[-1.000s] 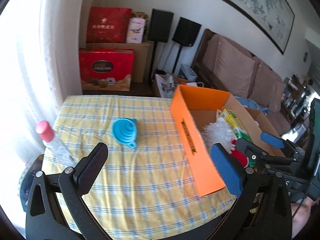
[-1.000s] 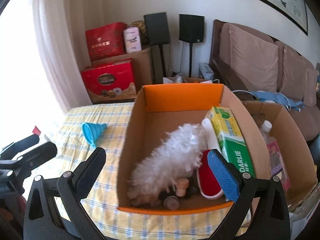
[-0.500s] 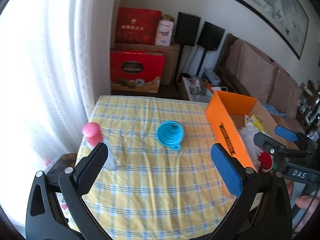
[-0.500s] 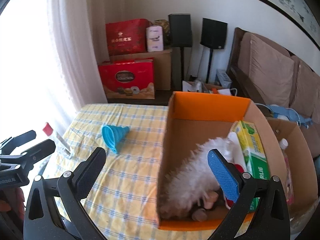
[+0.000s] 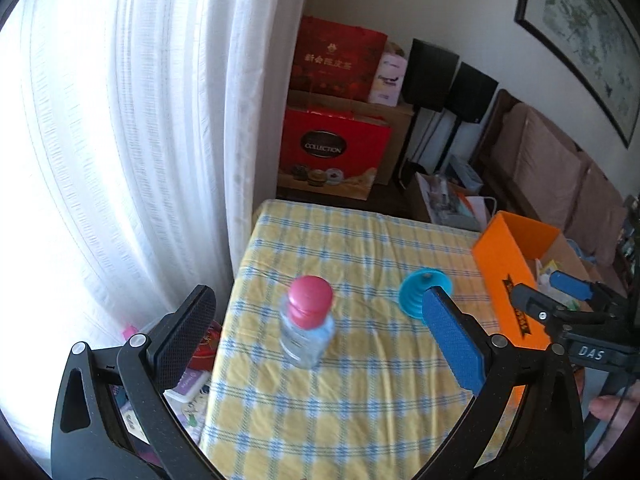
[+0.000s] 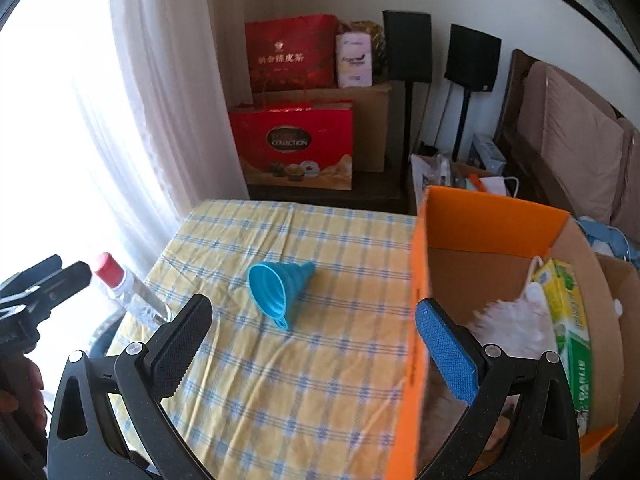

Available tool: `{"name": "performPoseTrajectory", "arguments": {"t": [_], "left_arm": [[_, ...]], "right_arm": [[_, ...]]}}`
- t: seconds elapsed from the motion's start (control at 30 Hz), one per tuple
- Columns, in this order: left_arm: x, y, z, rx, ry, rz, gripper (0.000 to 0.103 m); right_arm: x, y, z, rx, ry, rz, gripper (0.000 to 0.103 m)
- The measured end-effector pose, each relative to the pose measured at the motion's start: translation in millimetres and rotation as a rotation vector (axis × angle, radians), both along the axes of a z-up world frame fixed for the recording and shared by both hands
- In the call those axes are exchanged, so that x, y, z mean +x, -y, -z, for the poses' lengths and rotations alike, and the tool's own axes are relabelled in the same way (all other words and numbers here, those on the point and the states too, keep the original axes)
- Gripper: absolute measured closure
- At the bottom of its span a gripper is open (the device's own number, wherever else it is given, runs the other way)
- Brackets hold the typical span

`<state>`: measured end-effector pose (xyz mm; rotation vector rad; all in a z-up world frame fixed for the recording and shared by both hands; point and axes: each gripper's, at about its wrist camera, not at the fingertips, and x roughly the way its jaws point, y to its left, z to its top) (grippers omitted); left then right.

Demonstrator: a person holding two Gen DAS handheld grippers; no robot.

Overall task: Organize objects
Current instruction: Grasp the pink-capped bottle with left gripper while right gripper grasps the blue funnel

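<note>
Pink-capped clear plastic bottle [image 5: 307,322] at the table's left edge now sits between your left gripper's [image 5: 316,334] wide-open jaws; the view has swung off the orange cardboard box [image 5: 510,276].

A clear plastic bottle [image 5: 306,330] with a pink cap stands upright near the table's left edge. A blue collapsible funnel [image 6: 280,286] lies on its side mid-table. At right, the orange cardboard box [image 6: 490,222] holds a white fluffy duster [image 6: 510,326] and a green-yellow carton [image 6: 568,326].

Blue funnel [image 6: 280,286] beside orange box [image 6: 416,320], tongs [image 6: 316,344] agape
</note>
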<state>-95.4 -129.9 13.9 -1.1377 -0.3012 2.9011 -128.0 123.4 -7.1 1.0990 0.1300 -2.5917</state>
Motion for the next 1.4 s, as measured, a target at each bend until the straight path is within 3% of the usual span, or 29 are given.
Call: {"name": "performPoseTrajectory", "arguments": {"t": [0.5, 0.6, 0.7, 0.77, 0.8, 0.87, 0.93, 1.0, 1.07, 1.1, 1.4], "left_arm": [[-30, 2, 30, 0.008, 0.011, 0.018, 0.0], [-32, 3, 30, 0.007, -0.003, 0.014, 0.001], [-35, 5, 29, 0.016, -0.01, 0.014, 0.008], [-36, 6, 28, 0.025, -0.011, 0.021, 0.016], [-37, 6, 28, 0.028, -0.009, 0.024, 0.025], [-39, 7, 29, 0.033, 0.002, 0.029, 0.037], [-41, 7, 31, 0.037, 0.013, 0.032, 0.047], [-43, 7, 33, 0.038, 0.021, 0.031, 0.053], [-44, 5, 36, 0.028, 0.032, 0.031, 0.064], [-46, 4, 38, 0.02, 0.045, 0.033, 0.076], [-43, 6, 37, 0.048, 0.045, 0.042, 0.078]], "right_arm": [[-37, 41, 44, 0.044, 0.044, 0.008, 0.002], [-45, 44, 56, 0.071, 0.06, 0.025, 0.013], [-53, 44, 70, 0.083, 0.096, 0.037, 0.027], [-57, 44, 76, 0.079, 0.116, 0.036, 0.038], [-59, 43, 79, 0.079, 0.122, 0.036, 0.043], [-61, 44, 83, 0.086, 0.134, 0.035, 0.067], [-63, 44, 87, 0.096, 0.141, 0.038, 0.077], [-64, 44, 88, 0.089, 0.144, 0.032, 0.079], [-65, 46, 90, 0.098, 0.145, 0.032, 0.084], [-66, 47, 91, 0.112, 0.145, 0.032, 0.086], [-68, 43, 92, 0.101, 0.145, 0.021, 0.097]]}}
